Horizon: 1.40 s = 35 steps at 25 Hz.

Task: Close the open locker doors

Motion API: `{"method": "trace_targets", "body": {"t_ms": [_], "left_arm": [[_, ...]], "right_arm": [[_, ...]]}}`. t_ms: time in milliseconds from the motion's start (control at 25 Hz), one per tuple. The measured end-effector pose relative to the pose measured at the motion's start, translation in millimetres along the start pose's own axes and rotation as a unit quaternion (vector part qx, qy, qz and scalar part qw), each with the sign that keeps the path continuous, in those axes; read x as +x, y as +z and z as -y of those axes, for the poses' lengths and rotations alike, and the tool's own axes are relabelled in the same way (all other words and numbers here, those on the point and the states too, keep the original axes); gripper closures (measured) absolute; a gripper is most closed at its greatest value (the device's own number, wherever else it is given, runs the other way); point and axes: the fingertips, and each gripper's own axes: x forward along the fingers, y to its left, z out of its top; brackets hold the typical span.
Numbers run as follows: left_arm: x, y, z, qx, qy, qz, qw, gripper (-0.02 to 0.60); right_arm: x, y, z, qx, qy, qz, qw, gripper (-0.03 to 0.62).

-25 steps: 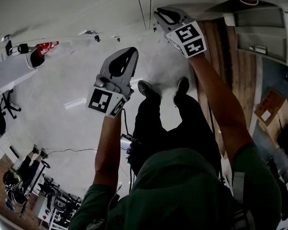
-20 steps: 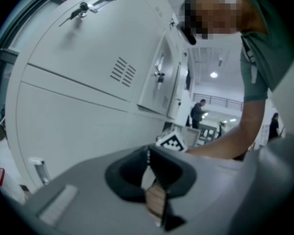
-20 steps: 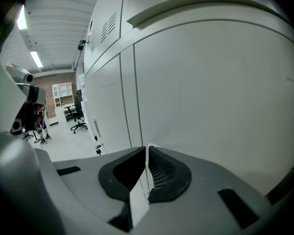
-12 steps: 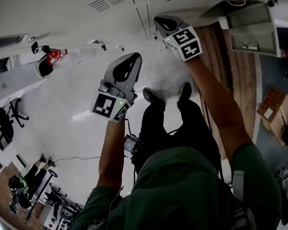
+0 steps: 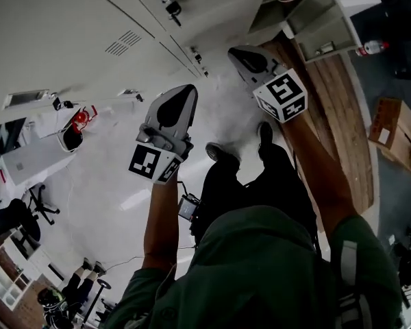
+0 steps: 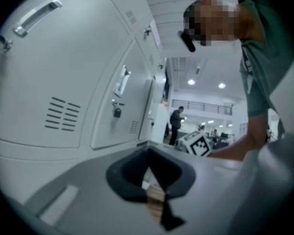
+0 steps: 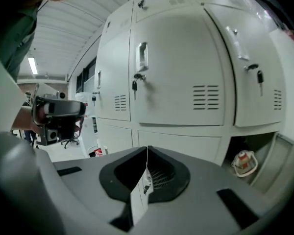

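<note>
White lockers [image 5: 68, 19], grey left claw [image 5: 187, 89] and right claw [image 5: 234, 49] with black-and-white marker cubes [image 5: 154, 163], green shirt [image 5: 260, 266], brown planks [image 5: 329, 101].

No legible text or numbers anywhere

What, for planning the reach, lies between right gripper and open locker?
Nothing: right gripper to open locker is bare, per the right gripper view.

I wear a green short-sleeved shirt [image 5: 260, 266], black trousers [image 5: 250, 184] and dark shoes [image 5: 220, 153]. My left gripper [image 5: 183, 91] and right gripper [image 5: 237, 51] are grey shells with black fingers [image 5: 170, 107], each carrying 1 black-and-white marker cube [image 5: 153, 163].
</note>
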Motion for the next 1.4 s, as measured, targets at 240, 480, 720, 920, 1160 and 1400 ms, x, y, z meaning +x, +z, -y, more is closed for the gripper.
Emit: {"method": "trace_targets", "body": {"t_ms": [240, 480, 720, 920, 1160, 1400], "left_arm": [[64.9, 13.7, 46.3, 0.007, -0.052, -0.005, 0.9986, 0.578], [149.5, 7.0, 97.7, 0.009, -0.086, -0.030, 0.9958, 0.578], [234.1, -3.9, 139.8, 0.011, -0.105, -0.046, 0.9934, 0.578], [298.5, -23.6, 170.2, 0.015, -0.120, -0.052, 0.9913, 0.578], [342.7, -67.3, 182.3, 0.010, -0.142, -0.081, 0.9865, 0.578], [376.1, -122.1, 186.3, 0.007, -0.180, -0.102, 0.9784, 0.578]], "right_arm": [[-101.7, -1.4, 52.4, 0.027, -0.051, 0.022, 0.998, 0.585], [-181.0, -36.4, 127.0, 0.055, -0.080, 0.015, 0.995, 0.585], [-235.5, -72.2, 197.2, 0.063, -0.085, 0.006, 0.994, 0.583], [-263.7, -111.1, 242.9, 0.047, -0.070, -0.007, 0.996, 0.583], [-273.5, -157.8, 285.3, 0.039, -0.074, -0.028, 0.996, 0.582], [-254.1, -203.5, 306.8, 0.023, -0.051, -0.050, 0.997, 0.580]]}}
